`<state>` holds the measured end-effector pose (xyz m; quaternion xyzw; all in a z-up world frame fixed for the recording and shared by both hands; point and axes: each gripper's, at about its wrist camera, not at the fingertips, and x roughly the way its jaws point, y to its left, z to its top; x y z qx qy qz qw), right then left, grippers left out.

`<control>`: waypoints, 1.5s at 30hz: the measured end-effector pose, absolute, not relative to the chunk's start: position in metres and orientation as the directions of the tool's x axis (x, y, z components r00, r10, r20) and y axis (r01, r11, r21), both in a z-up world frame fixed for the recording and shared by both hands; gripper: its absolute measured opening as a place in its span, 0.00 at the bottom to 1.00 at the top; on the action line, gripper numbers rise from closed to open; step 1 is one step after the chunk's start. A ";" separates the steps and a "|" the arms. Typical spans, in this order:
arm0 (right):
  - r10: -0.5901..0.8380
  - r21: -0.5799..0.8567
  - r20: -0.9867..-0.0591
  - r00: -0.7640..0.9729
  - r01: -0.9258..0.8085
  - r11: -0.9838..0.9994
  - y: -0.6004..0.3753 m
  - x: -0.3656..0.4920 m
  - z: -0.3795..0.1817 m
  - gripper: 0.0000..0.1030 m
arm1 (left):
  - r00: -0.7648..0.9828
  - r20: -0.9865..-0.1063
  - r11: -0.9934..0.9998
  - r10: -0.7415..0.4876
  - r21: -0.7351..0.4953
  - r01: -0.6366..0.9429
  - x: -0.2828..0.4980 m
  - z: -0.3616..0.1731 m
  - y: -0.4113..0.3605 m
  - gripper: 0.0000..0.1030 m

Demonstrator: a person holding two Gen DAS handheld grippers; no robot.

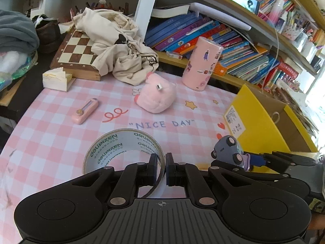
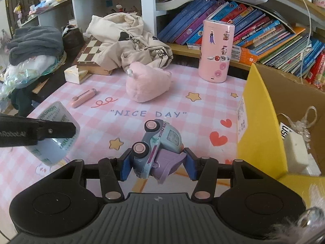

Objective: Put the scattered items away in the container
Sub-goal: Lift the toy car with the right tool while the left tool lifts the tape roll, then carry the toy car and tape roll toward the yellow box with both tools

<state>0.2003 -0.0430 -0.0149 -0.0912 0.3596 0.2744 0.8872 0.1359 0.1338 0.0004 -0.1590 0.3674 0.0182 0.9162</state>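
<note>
My left gripper [image 1: 161, 167] is shut on the wall of a clear tape roll [image 1: 113, 148], which hangs above the pink checked mat [image 1: 50, 134]. From the right wrist view the tape roll [image 2: 54, 130] shows at the left, held by the left gripper's fingers [image 2: 56, 131]. My right gripper [image 2: 156, 167] is shut on a blue and purple toy truck [image 2: 160, 152], tilted with its wheels to the left; this toy truck [image 1: 228, 150] also shows in the left wrist view. The yellow cardboard box [image 2: 262, 122] stands open just right of the truck. Its wall [image 1: 258, 122] is seen from the left too.
On the mat lie a pink plush toy [image 1: 157, 95] and a small pink cutter [image 1: 85, 110]. A pink cylinder with stickers [image 1: 201, 64] stands at the back. A chessboard [image 1: 75, 50] under a cream cloth [image 1: 119, 44], a tissue pack [image 1: 55, 79] and bookshelves border the far side.
</note>
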 end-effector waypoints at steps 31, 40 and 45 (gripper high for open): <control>0.415 -0.016 -0.661 0.626 -0.564 0.826 -0.053 0.105 0.013 0.48 | 0.804 -0.582 0.942 -0.124 -0.323 -0.088 0.041 0.030 0.134 0.06; 0.425 -0.038 -0.650 0.630 -0.586 0.810 -0.051 0.085 0.019 0.48 | 0.821 -0.555 0.940 -0.137 -0.335 -0.070 0.022 0.036 0.127 0.06; 0.415 -0.048 -0.650 0.636 -0.579 0.814 -0.060 0.077 0.019 0.48 | 0.815 -0.558 0.937 -0.155 -0.344 -0.058 0.016 0.032 0.118 0.07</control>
